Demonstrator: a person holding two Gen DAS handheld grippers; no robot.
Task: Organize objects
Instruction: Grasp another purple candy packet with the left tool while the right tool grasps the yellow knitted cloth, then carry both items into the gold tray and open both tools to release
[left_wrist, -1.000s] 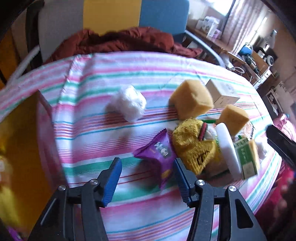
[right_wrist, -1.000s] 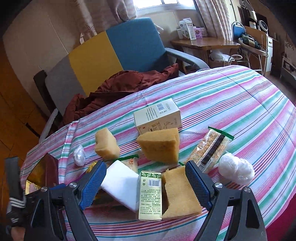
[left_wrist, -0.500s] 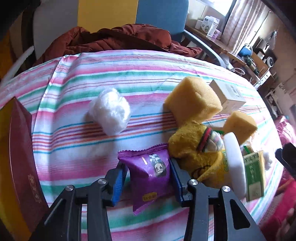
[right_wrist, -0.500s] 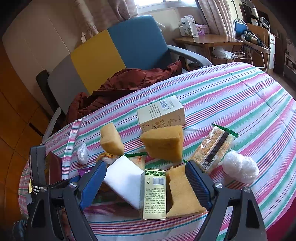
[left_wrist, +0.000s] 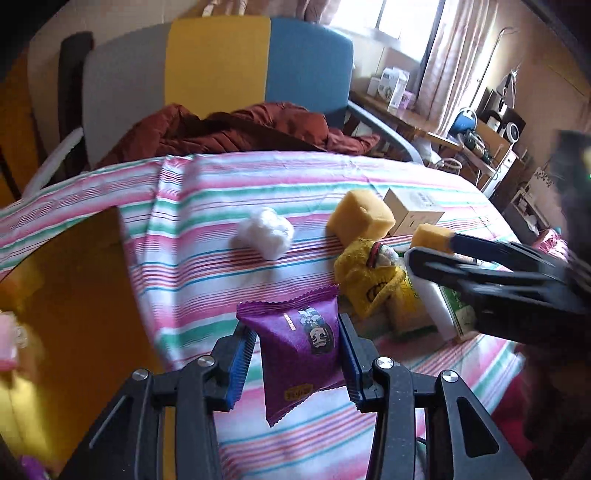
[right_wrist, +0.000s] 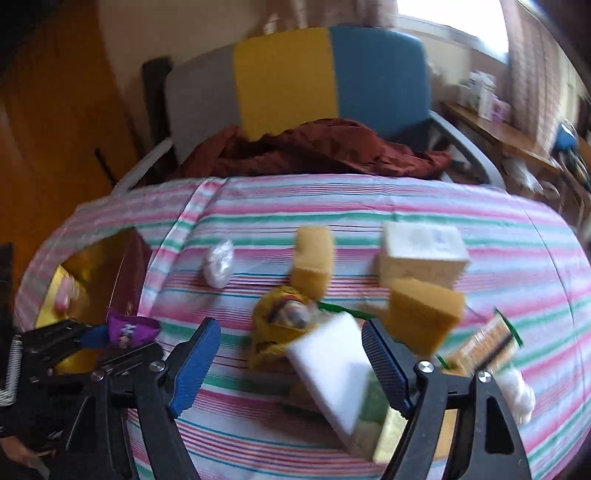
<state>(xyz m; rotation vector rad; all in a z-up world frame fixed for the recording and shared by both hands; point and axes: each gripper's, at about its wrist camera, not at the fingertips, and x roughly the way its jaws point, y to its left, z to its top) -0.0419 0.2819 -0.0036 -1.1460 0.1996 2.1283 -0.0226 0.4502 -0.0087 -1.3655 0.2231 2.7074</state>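
My left gripper (left_wrist: 295, 354) is shut on a purple snack packet (left_wrist: 301, 341) and holds it above the striped tablecloth (left_wrist: 207, 206); the packet also shows in the right wrist view (right_wrist: 129, 330). My right gripper (right_wrist: 290, 358) is open and empty, hovering over a white foam block (right_wrist: 332, 365) and a yellow sock (right_wrist: 275, 325). A pile of yellow sponges (right_wrist: 314, 254), a green carton and snack bars lies around them. The right gripper also shows in the left wrist view (left_wrist: 498, 273) above the pile.
A gold-lined red box (right_wrist: 92, 266) sits open at the table's left edge. A white cotton ball (left_wrist: 266, 232) and a cardboard box (left_wrist: 412, 216) lie on the cloth. A chair with a red jacket (left_wrist: 236, 129) stands behind the table.
My left gripper closed on the purple packet and lifted it off the cloth. My right gripper moved left over the pile, towards the white block and sock.
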